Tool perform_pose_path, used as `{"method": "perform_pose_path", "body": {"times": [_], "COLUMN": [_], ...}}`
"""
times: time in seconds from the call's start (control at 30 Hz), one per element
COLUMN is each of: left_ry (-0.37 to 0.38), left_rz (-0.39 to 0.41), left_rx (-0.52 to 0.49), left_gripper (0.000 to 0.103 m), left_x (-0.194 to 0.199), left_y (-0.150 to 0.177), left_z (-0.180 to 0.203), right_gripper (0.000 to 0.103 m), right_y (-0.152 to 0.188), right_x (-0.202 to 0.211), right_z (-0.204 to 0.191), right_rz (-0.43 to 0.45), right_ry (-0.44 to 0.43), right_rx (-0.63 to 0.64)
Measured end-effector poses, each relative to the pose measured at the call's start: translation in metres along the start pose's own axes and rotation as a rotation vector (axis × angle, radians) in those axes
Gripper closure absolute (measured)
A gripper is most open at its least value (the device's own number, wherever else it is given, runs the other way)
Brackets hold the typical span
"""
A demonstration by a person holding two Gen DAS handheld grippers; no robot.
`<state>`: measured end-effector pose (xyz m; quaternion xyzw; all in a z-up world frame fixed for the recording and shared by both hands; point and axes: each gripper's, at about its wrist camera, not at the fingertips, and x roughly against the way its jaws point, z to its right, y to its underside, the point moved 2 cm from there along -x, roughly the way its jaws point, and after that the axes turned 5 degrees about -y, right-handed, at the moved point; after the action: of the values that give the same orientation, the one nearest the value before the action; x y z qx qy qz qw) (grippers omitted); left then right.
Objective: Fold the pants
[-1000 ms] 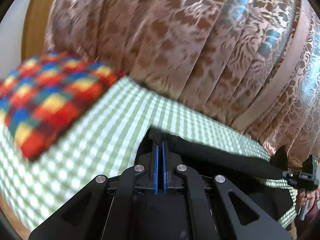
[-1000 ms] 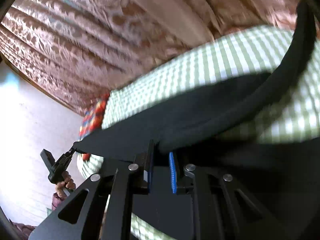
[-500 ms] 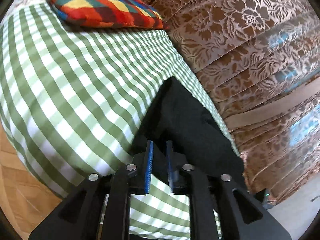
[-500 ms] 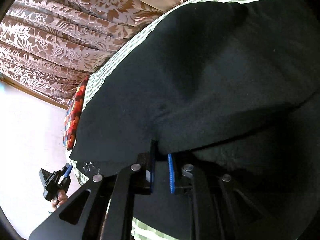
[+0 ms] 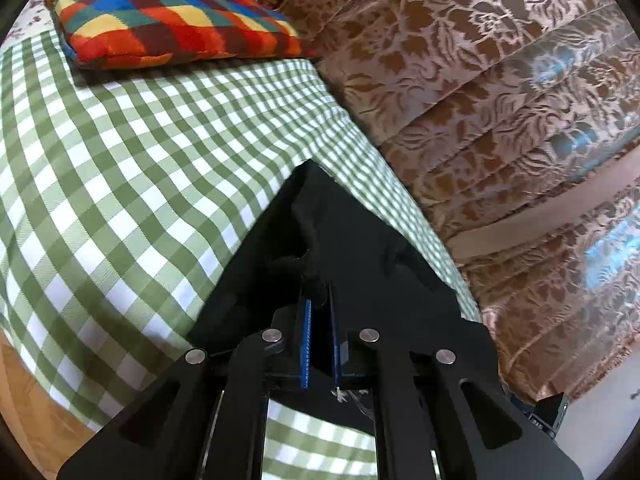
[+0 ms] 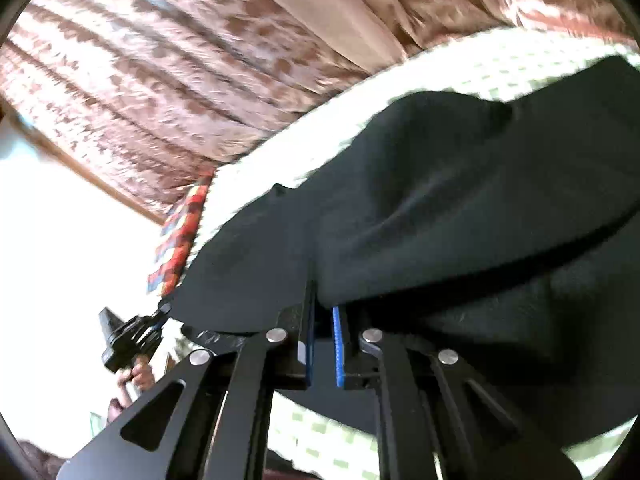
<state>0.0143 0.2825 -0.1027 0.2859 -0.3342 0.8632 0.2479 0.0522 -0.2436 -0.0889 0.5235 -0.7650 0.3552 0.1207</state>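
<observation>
The black pants [image 5: 344, 248] lie on a bed covered by a green-and-white checked sheet [image 5: 120, 184], and both sets of tongs have hold of them along the near edge. The left tongs [image 5: 319, 304] are nearly closed, pinching a bunched bit of black cloth between the blue pads [image 5: 306, 344]. The right tongs [image 6: 323, 308] stand a little wider but also clamp a thick fold of cloth, which rises up and over them toward 1 o'clock.

Judged from how things lie, the fold is under way rather than done. In the right wrist view an upper layer of cloth arches over a lower layer, so one part is doubled over another, but it bulges and has not been laid flat. Setting the layer down, smoothing it and any further fold look to be left. How many folds are already in the cloth cannot be told.

In the left wrist view the pants taper from the tongs to a corner at about 12 o'clock, with their right edge running beside the brown floral curtain [image 5: 500, 100]. Their long axis seems to run across from one pair of tongs to the other, since the left tongs [image 6: 132, 336] show at 8 o'clock in the right wrist view, gripping the far end. A multicoloured checked cushion [image 5: 172, 12] sits on the bed at 11 o'clock, well apart from the pants.
</observation>
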Motion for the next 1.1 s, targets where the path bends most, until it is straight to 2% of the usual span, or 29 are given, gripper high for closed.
{"method": "perform_pose_path", "body": {"times": [0.1,0.23,0.3,0.4,0.47,0.53,0.63,0.77,0.83,0.9,0.93,0.97,1.03,1.1], "left_ry": [-0.031,-0.085,-0.071,-0.071,-0.102,-0.1,-0.097,-0.155,-0.18,-0.192,-0.213,-0.251,-0.326,-0.334], "left_rz": [-0.014,-0.069,-0.062,-0.056,-0.07,-0.067,-0.071,-0.108,-0.113,-0.113,-0.107,-0.087,-0.028,0.013], "left_rx": [-0.022,-0.013,-0.003,-0.014,-0.039,-0.037,-0.024,-0.02,-0.042,-0.054,-0.064,-0.077,-0.117,-0.148], "left_gripper": [0.096,0.097,0.097,0.097,0.097,0.097,0.097,0.094,0.094,0.088,0.081,0.071,0.07,0.07], "left_x": [0.003,-0.009,-0.006,-0.005,-0.009,-0.007,-0.006,-0.021,-0.024,-0.018,-0.014,-0.008,0.004,0.014], "left_y": [0.002,0.011,0.011,0.011,0.013,0.016,0.021,0.025,0.027,0.025,0.024,0.021,0.018,0.017], "left_z": [-0.005,-0.017,-0.019,-0.016,-0.015,-0.017,-0.022,-0.031,-0.028,-0.024,-0.022,-0.021,-0.015,-0.007], "right_gripper": [0.097,0.097,0.097,0.097,0.097,0.097,0.097,0.097,0.096,0.079,0.055,0.05,0.05,0.05], "right_y": [0.02,0.047,0.054,0.052,0.053,0.056,0.054,0.061,0.06,0.056,0.054,0.051,0.04,0.022], "right_x": [0.004,-0.014,-0.017,-0.016,-0.021,-0.025,-0.025,-0.038,-0.039,-0.028,-0.02,-0.01,0.016,0.05], "right_z": [-0.008,0.011,0.016,0.014,0.014,0.017,0.018,0.028,0.034,0.033,0.035,0.038,0.052,0.079], "right_rz": [-0.041,-0.108,-0.114,-0.107,-0.126,-0.138,-0.127,-0.184,-0.182,-0.168,-0.153,-0.125,-0.053,0.051], "right_ry": [0.01,0.052,0.06,0.058,0.083,0.105,0.089,0.119,0.097,0.053,0.034,0.026,0.067,0.134], "right_rx": [0.042,-0.016,-0.036,-0.031,-0.011,-0.011,-0.025,-0.009,-0.031,-0.029,-0.038,-0.048,-0.072,-0.138]}}
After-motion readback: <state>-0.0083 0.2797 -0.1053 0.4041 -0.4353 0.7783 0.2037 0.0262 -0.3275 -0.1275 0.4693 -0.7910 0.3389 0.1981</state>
